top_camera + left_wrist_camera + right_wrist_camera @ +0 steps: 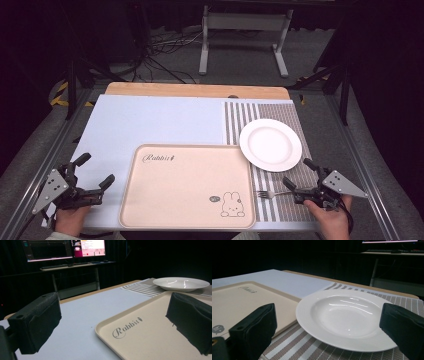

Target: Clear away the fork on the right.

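Right hand-held gripper (299, 176) held low, level, agape toward plate (270, 144).

I count one plate (270, 144), one tray (187, 186), one fork (272, 193), one mat (287, 200), two grippers.

Beige tray (185, 185): script word "Rabbit" near far left corner, legible in high view and left gripper view; small round "hi" badge (214, 199) beside rabbit drawing (232, 205)
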Demonstrator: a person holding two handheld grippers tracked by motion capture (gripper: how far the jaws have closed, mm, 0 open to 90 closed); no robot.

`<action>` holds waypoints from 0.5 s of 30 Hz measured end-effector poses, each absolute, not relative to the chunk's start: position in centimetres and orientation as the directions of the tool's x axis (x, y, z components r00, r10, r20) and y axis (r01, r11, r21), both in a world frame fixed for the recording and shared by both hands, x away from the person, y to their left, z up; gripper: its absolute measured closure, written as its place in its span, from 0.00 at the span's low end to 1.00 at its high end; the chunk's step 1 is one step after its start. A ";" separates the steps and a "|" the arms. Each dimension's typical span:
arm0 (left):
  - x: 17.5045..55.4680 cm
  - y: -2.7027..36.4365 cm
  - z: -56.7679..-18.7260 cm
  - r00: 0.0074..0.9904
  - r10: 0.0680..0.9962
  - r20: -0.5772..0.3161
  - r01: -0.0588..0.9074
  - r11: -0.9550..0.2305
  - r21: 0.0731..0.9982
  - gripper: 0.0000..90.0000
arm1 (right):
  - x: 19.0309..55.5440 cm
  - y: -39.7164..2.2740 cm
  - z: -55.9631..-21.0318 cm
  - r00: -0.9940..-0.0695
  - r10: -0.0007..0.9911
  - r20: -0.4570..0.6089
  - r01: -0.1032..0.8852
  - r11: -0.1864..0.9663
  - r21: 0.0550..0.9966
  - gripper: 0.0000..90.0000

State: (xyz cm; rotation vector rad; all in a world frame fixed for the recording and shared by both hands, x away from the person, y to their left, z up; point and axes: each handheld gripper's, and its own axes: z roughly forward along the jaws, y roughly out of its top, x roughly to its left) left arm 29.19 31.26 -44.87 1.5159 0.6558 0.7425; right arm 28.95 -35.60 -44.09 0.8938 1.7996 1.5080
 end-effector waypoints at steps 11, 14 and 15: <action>29.2 31.4 -44.8 0.641 0.766 0.053 0.002 -0.071 0.997 0.00 | 29.0 -35.4 -44.0 -0.591 0.807 -0.027 0.122 0.122 0.985 0.02; 29.2 31.4 -44.8 0.645 0.763 0.047 0.011 -0.071 0.997 0.00 | 29.0 -35.3 -44.0 -0.600 0.799 -0.023 0.124 0.122 0.985 0.03; 29.1 31.4 -44.7 0.646 0.762 0.047 0.011 -0.071 0.997 0.00 | 28.9 -35.2 -44.0 -0.601 0.799 -0.022 0.125 0.122 0.985 0.03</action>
